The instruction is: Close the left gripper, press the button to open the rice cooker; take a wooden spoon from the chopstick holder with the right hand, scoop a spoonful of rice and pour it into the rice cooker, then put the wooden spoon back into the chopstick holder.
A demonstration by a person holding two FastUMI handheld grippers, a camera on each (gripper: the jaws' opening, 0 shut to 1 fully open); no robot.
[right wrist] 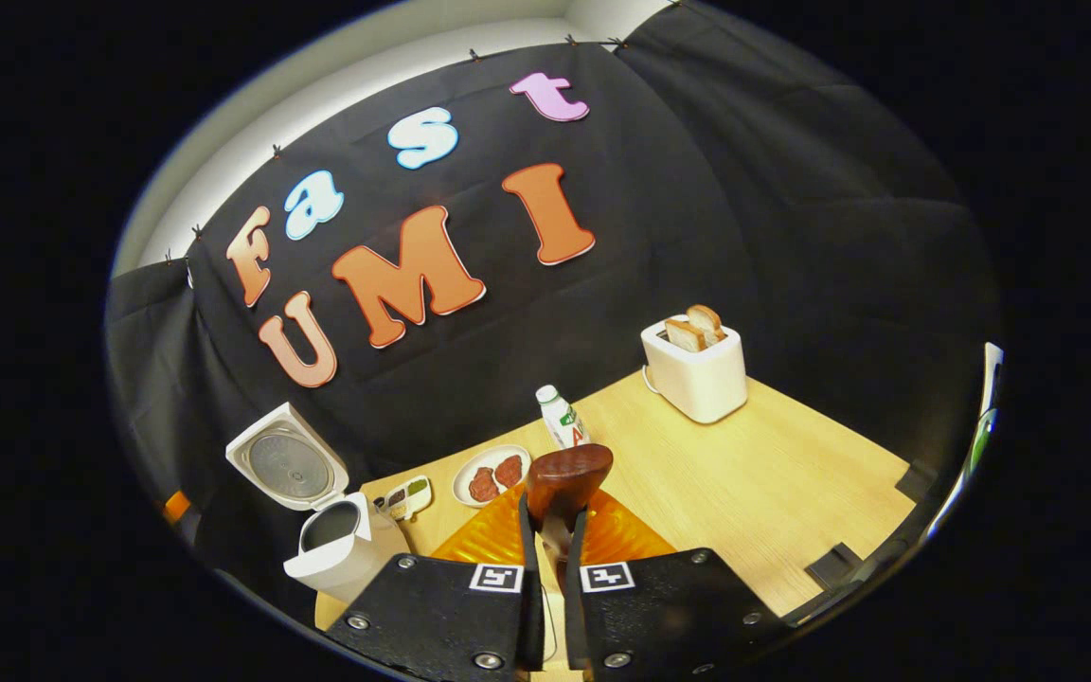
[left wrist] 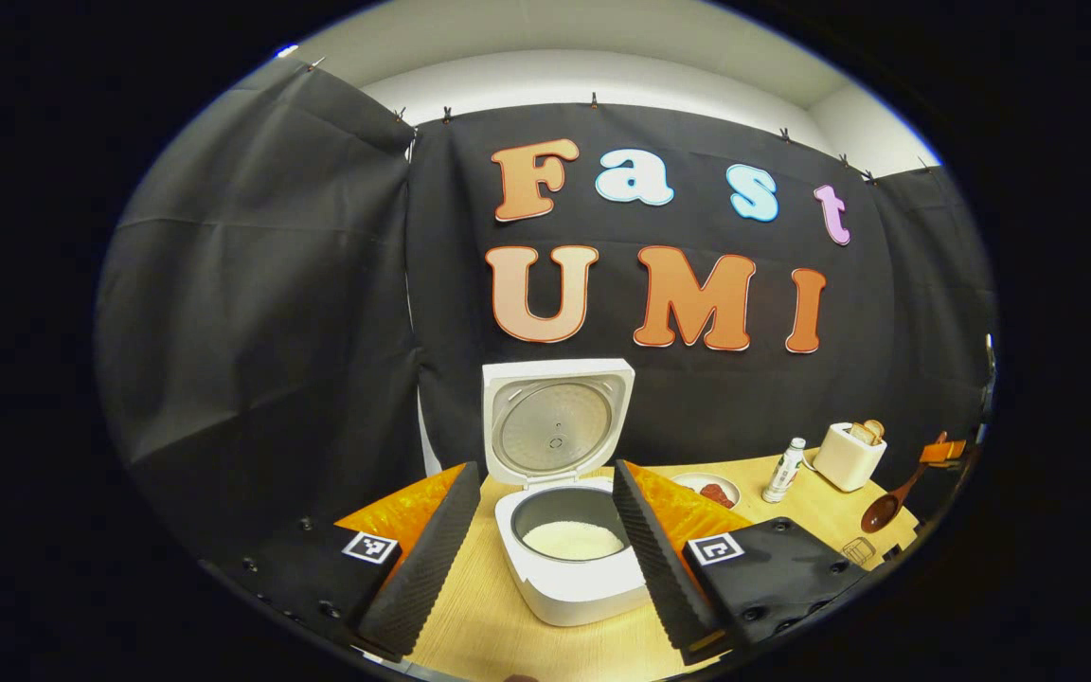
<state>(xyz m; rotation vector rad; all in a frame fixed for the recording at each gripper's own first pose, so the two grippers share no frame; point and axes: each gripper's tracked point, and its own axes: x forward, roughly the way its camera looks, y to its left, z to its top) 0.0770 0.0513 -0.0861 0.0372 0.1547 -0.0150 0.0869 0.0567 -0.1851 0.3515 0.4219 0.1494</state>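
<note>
Left gripper view is looking down the left gripper (left wrist: 545,559), whose jaws are standing wide apart, holding nothing and framing the rice cooker (left wrist: 569,559) on the tabletop (left wrist: 489,635). The cooker's lid (left wrist: 557,421) is standing upright and open at twelve o'clock of the pot, and white rice (left wrist: 572,540) is lying in the inner pot. At three o'clock from the cooker, the wooden spoon (left wrist: 886,507) is hanging in the air over the tabletop's far edge with its bowl down, gripped at the handle by the right gripper (left wrist: 945,451). Between cooker and spoon, a plate (left wrist: 708,490), a bottle (left wrist: 783,470) and a toaster (left wrist: 849,455) holding bread are sitting.

In the right gripper view the right gripper (right wrist: 553,568) is clamping its jaws on the wooden spoon (right wrist: 566,478), whose bowl is pointing to twelve o'clock. The open rice cooker (right wrist: 337,545) is sitting at nine o'clock from the spoon, a plate (right wrist: 491,475) at eleven, a bottle (right wrist: 561,415) at twelve and a toaster (right wrist: 695,369) at one o'clock.
</note>
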